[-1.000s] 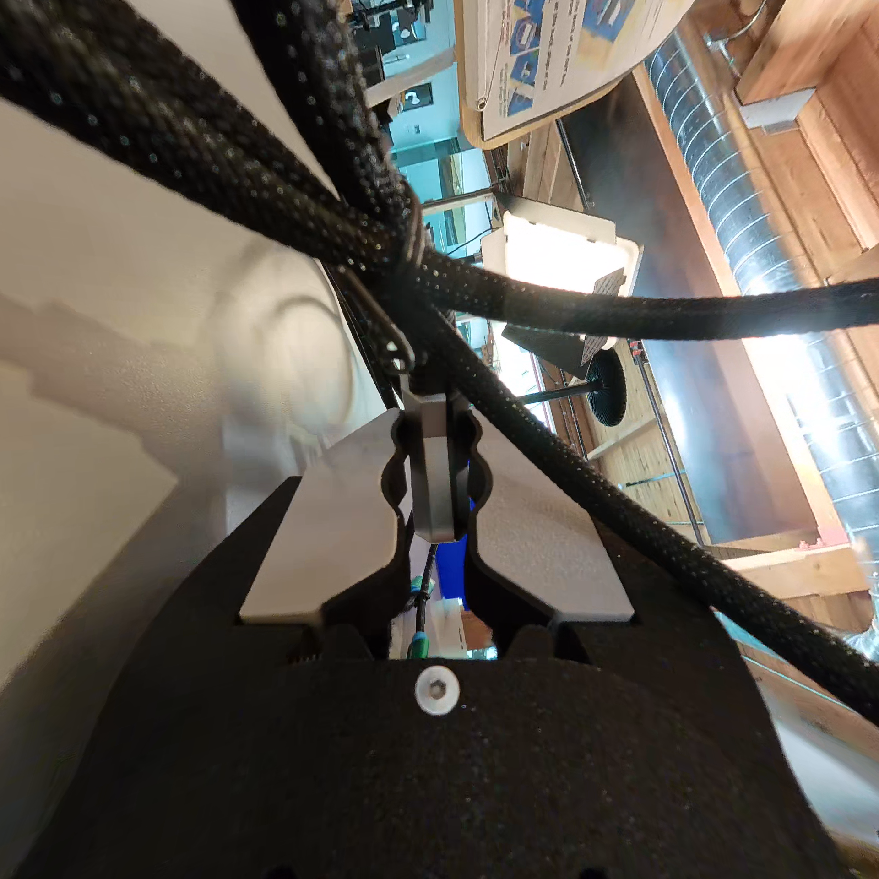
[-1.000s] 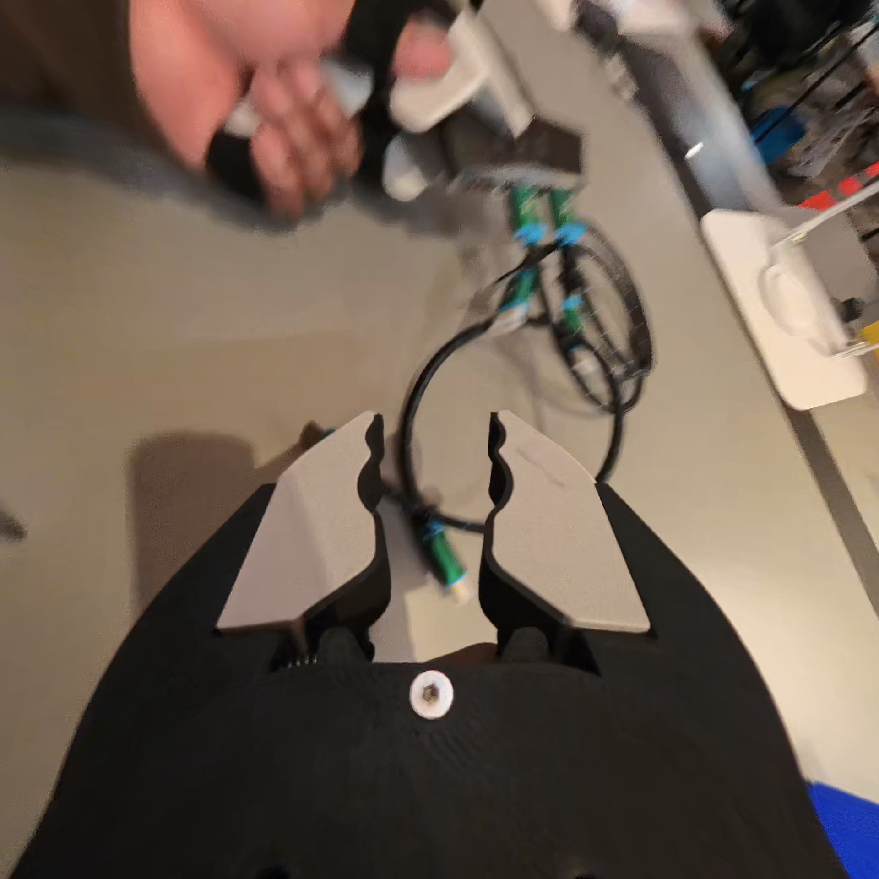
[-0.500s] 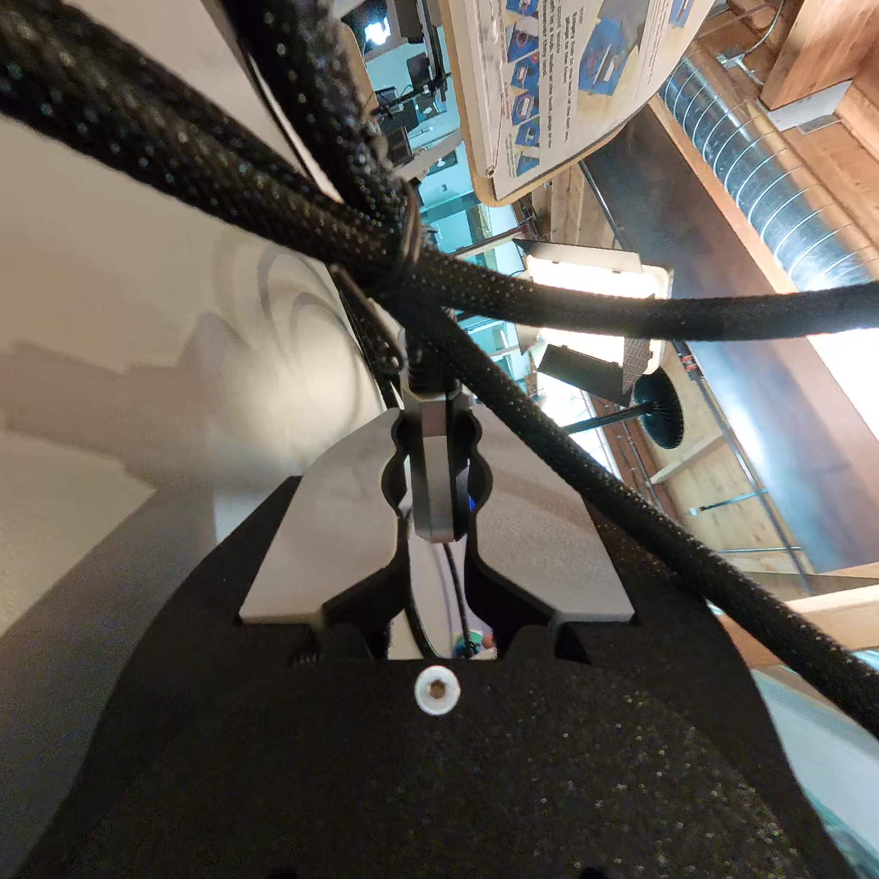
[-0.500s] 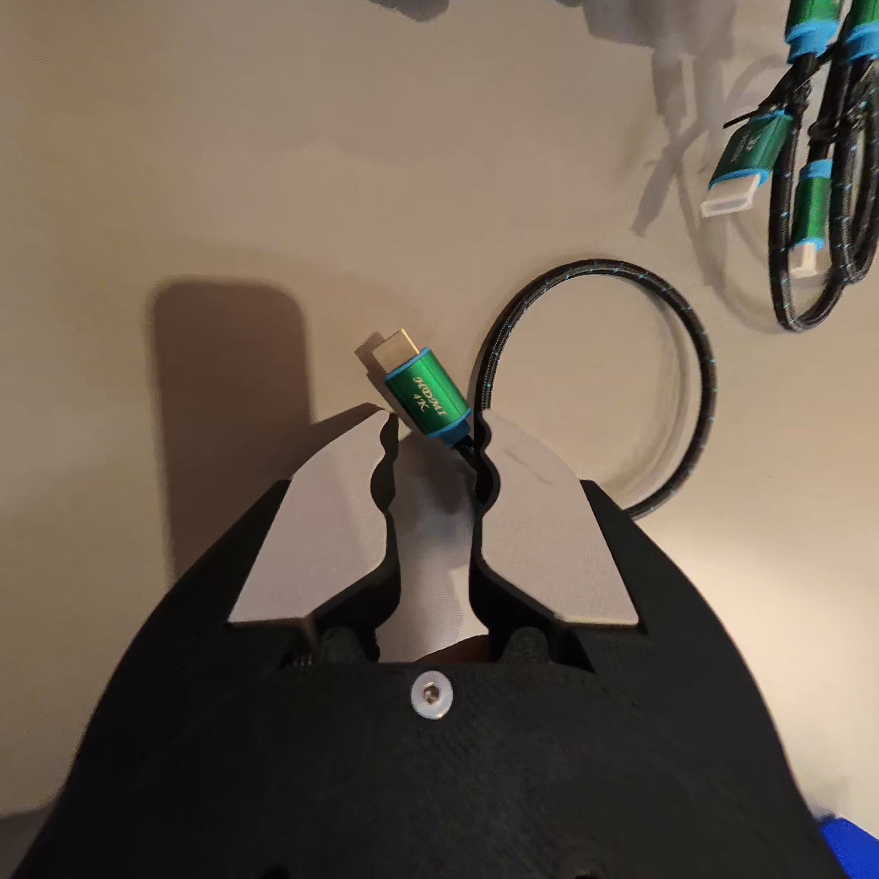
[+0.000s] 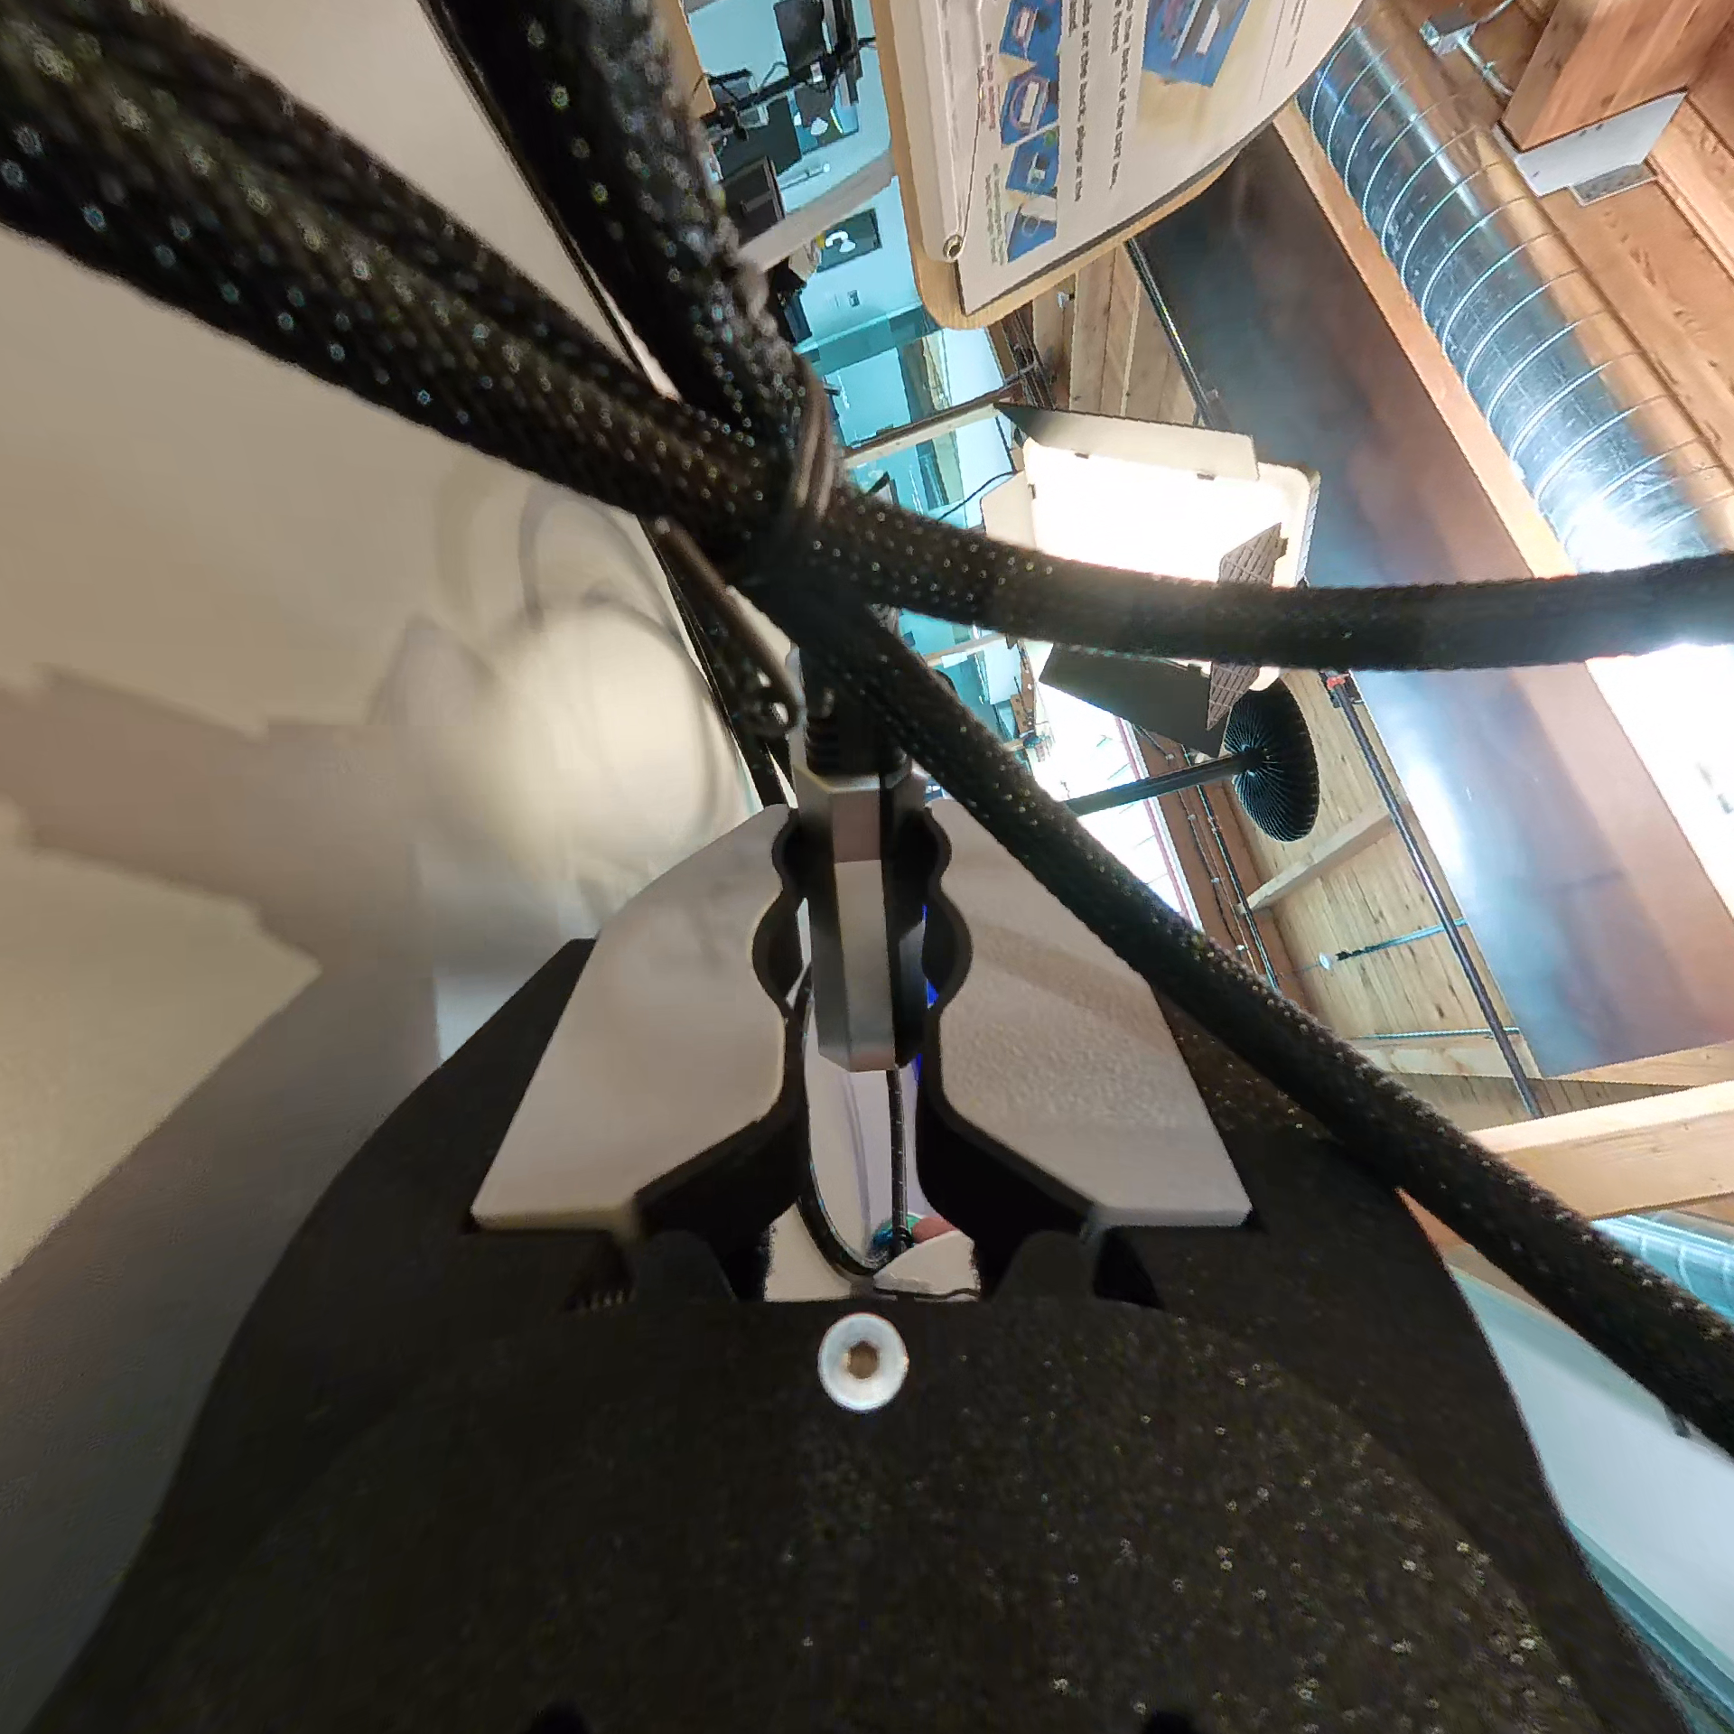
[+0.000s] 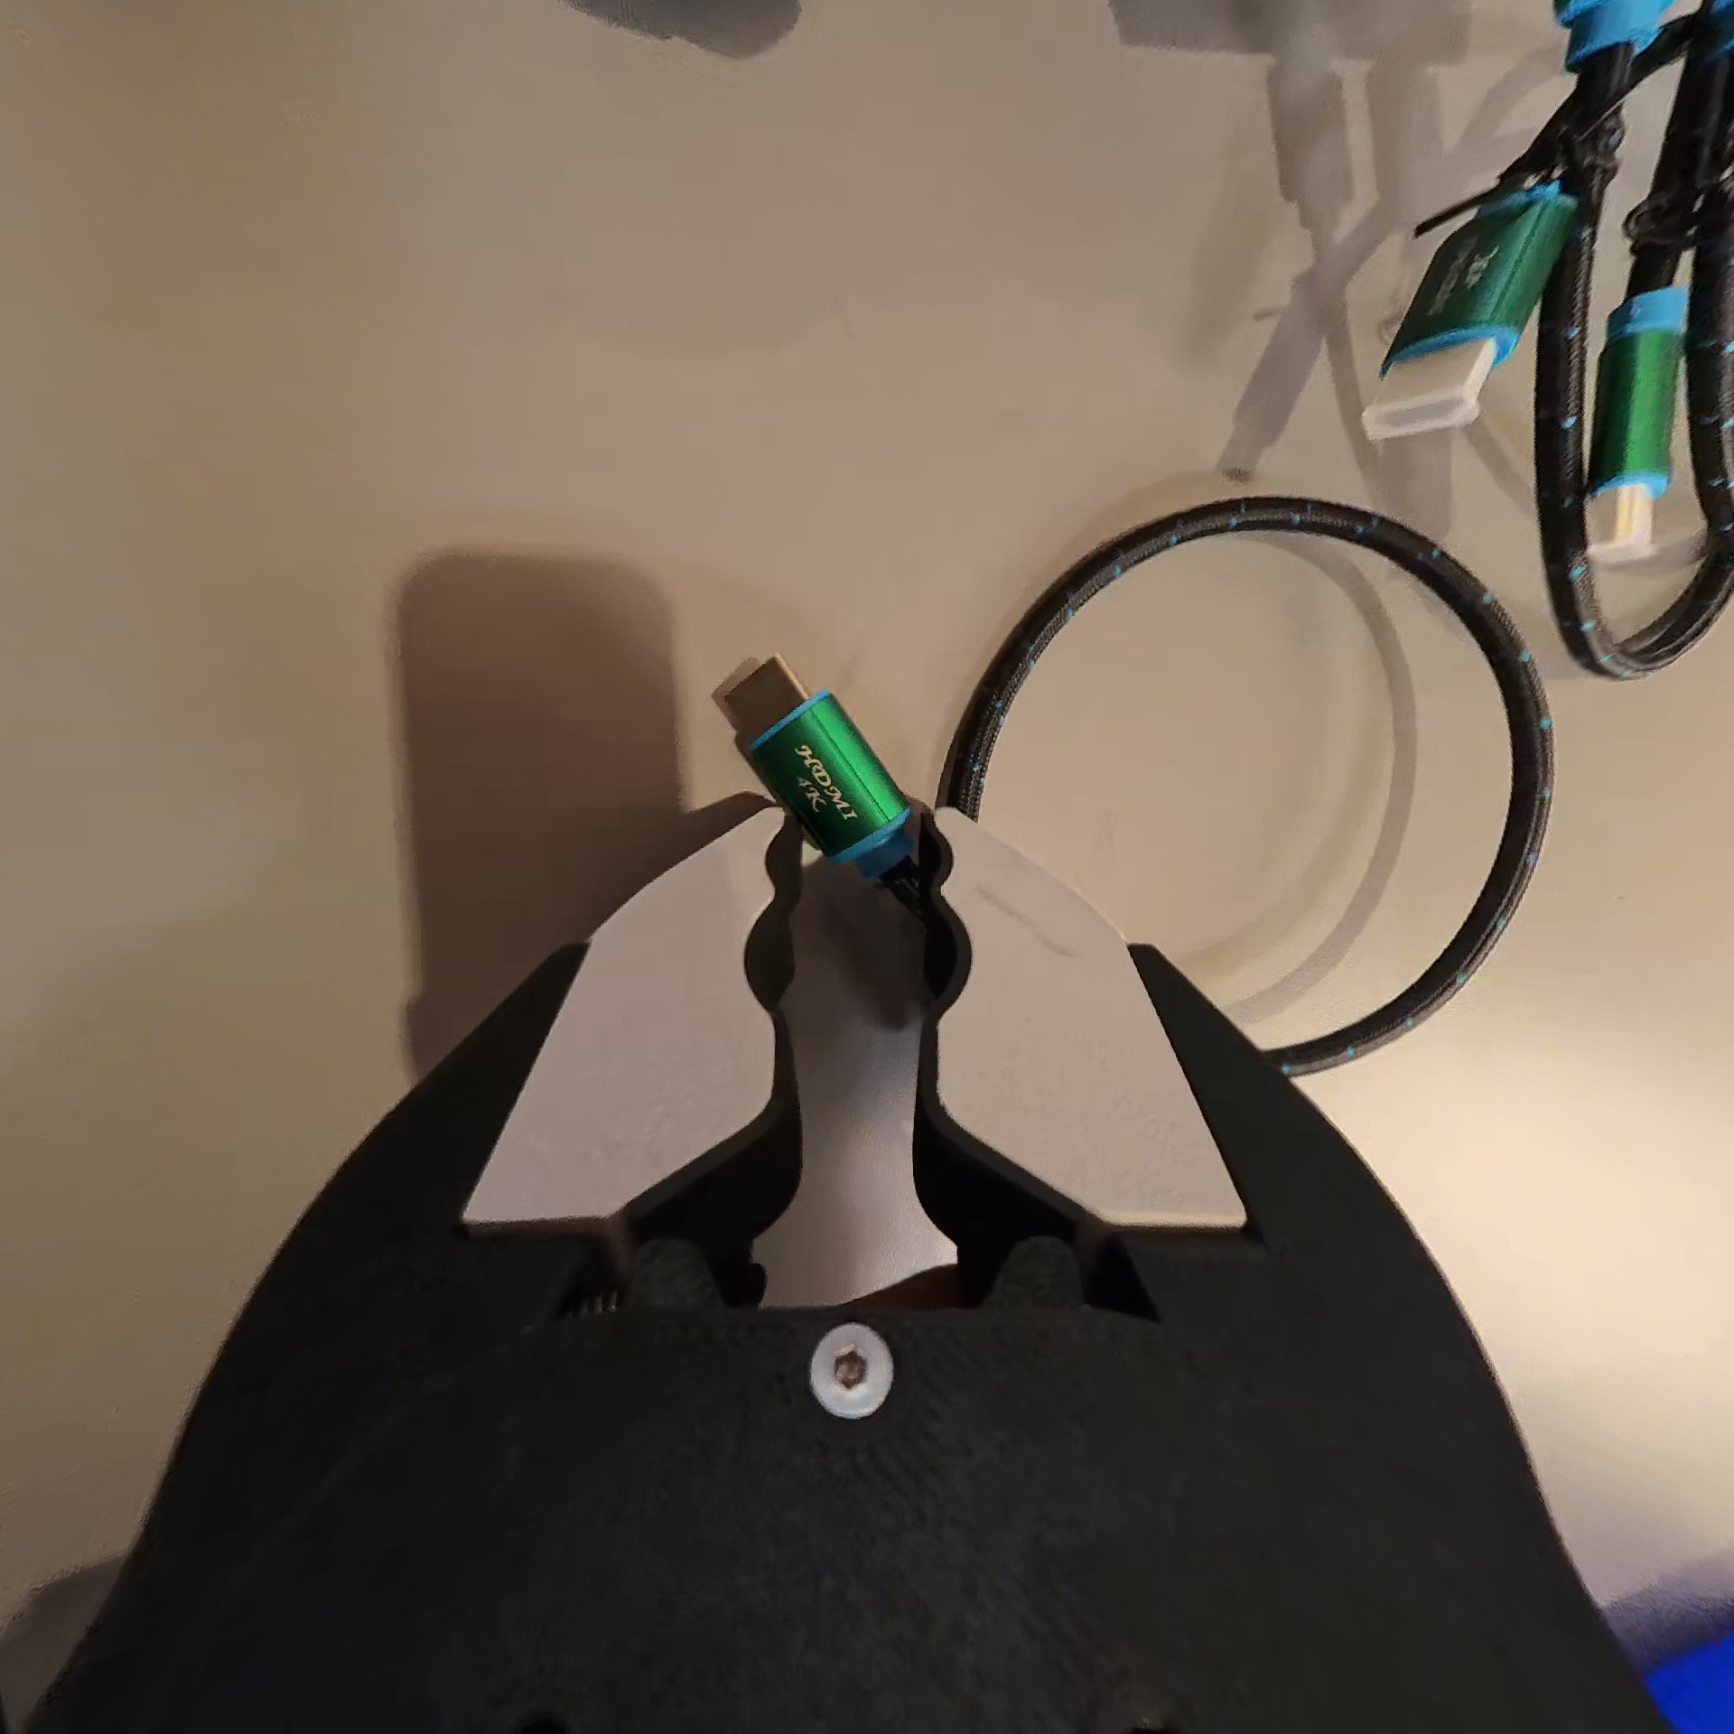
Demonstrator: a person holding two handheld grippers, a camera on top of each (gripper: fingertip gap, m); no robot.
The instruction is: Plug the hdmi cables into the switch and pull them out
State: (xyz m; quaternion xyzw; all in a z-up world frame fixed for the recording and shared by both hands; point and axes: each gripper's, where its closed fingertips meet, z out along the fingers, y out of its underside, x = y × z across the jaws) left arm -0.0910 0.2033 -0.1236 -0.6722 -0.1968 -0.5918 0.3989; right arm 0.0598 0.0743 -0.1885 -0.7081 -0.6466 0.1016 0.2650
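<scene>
In the left wrist view my left gripper (image 5: 859,826) is shut on a grey metal connector (image 5: 849,948) that stands upright between the pads. Thick black braided cables (image 5: 1079,844) cross just beyond it, tied together in a knot. In the right wrist view my right gripper (image 6: 859,826) is shut at its tips on the rear end of a green plug (image 6: 826,769) with blue collars. The plug's metal tip points up and left. Its black braided cable (image 6: 1314,525) curls in a loop on the beige table (image 6: 469,281) to the right.
A bundle of more black cables with green plugs (image 6: 1595,422) lies at the upper right of the table. Beyond the left gripper are a white wall (image 5: 235,657), a poster board (image 5: 1079,141), a lit light panel (image 5: 1154,525) and a silver duct (image 5: 1501,281). My right fingertips sit around 20 centimeters from my left ones.
My right gripper came down over the green plug and its jaws narrowed onto the plug's rear end; it has held still since half a second ago. My left gripper kept its hold and tilted slightly.
</scene>
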